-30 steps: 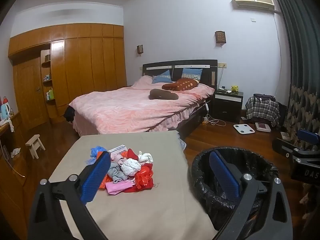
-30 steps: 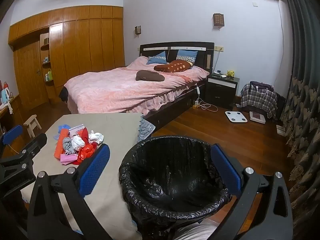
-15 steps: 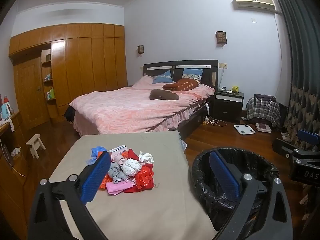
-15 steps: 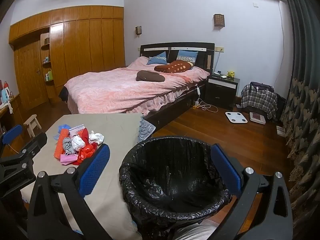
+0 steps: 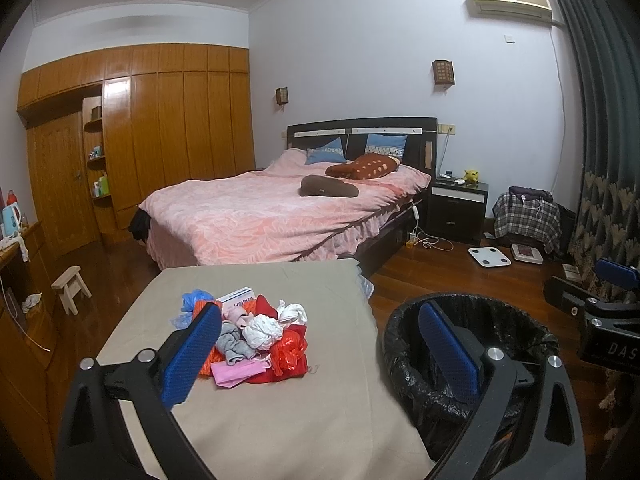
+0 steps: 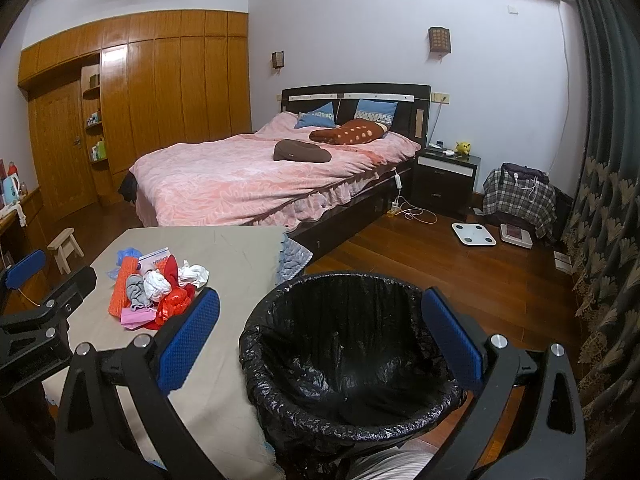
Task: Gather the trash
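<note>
A pile of trash [image 5: 256, 336] lies on a beige-covered table [image 5: 300, 420]: red plastic, white crumpled tissue, a grey rag, a pink mask, a small box, blue plastic. It also shows in the right wrist view [image 6: 154, 288]. A bin with a black liner [image 6: 352, 356] stands right of the table, also in the left wrist view [image 5: 472, 352]. My left gripper [image 5: 320, 350] is open and empty, held above the table's near part, just short of the pile. My right gripper [image 6: 320, 340] is open and empty above the bin's near rim.
A bed with a pink cover [image 5: 280, 212] stands behind the table. A nightstand [image 5: 458, 208], a white scale [image 5: 490, 257] and a checked bundle [image 5: 526, 216] are on the wooden floor at right. A small stool [image 5: 70, 286] and a wooden wardrobe [image 5: 160, 140] are at left.
Almost nothing has moved. Both grippers stay open and hold nearly the same place; the views shift only slightly.
</note>
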Tool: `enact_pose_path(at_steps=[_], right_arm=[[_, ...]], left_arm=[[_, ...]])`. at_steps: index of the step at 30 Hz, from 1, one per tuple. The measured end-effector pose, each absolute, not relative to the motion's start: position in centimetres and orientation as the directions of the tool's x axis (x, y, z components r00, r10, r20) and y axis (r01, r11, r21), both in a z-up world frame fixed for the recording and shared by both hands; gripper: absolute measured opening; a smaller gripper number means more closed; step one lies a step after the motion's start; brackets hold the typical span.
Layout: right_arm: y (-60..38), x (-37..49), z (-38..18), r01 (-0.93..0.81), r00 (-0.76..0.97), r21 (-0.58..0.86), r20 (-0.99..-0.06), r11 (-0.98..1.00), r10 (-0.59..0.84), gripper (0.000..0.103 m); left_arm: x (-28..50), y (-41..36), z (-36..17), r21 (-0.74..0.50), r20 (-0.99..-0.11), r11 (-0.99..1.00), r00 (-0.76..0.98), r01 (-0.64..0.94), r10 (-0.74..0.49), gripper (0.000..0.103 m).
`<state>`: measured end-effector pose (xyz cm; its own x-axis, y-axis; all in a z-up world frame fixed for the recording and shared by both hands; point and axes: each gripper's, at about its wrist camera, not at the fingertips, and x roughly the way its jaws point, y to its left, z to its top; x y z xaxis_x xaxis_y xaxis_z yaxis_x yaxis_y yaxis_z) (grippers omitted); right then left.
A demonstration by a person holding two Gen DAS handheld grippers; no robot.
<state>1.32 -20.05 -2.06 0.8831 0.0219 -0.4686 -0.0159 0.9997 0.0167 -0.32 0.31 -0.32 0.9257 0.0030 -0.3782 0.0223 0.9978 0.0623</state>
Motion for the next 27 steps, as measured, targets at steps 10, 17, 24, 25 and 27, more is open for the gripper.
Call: enact_pose_path(at_steps=[10, 17, 24, 25, 27], right_arm=[[-20.0, 1.4, -2.1, -0.017, 0.882, 0.016, -0.470, 1.000, 0.023, 0.098], [-20.0, 1.4, -2.1, -0.017, 0.881, 0.017, -0.472, 1.000, 0.023, 0.098], [-19.6, 1.6, -2.4, -0.018, 0.881, 0.016, -0.473, 1.000, 0.023, 0.098], [-19.5, 1.7, -2.5, -0.018, 0.881, 0.016, -0.473, 1.000, 0.023, 0.098], [-19.6, 1.7, -2.4, -0.018, 0.881, 0.016, -0.473, 1.000, 0.023, 0.098]], left_arm=[[-0.2, 0.6, -0.7, 0.062, -0.381, 0.998, 0.925, 0.022, 0.003, 0.097], [-0.2, 0.6, -0.7, 0.060, -0.382, 0.998, 0.924, 0.022, 0.003, 0.097], [0.5, 0.9, -1.5, 0.057, -0.385, 0.998, 0.923, 0.018, 0.005, 0.097], [0.5, 0.8, -1.4, 0.058, -0.385, 0.998, 0.923, 0.018, 0.005, 0.097], [0.5, 0.8, -1.5, 0.058, -0.386, 0.998, 0.922, 0.018, 0.005, 0.097]])
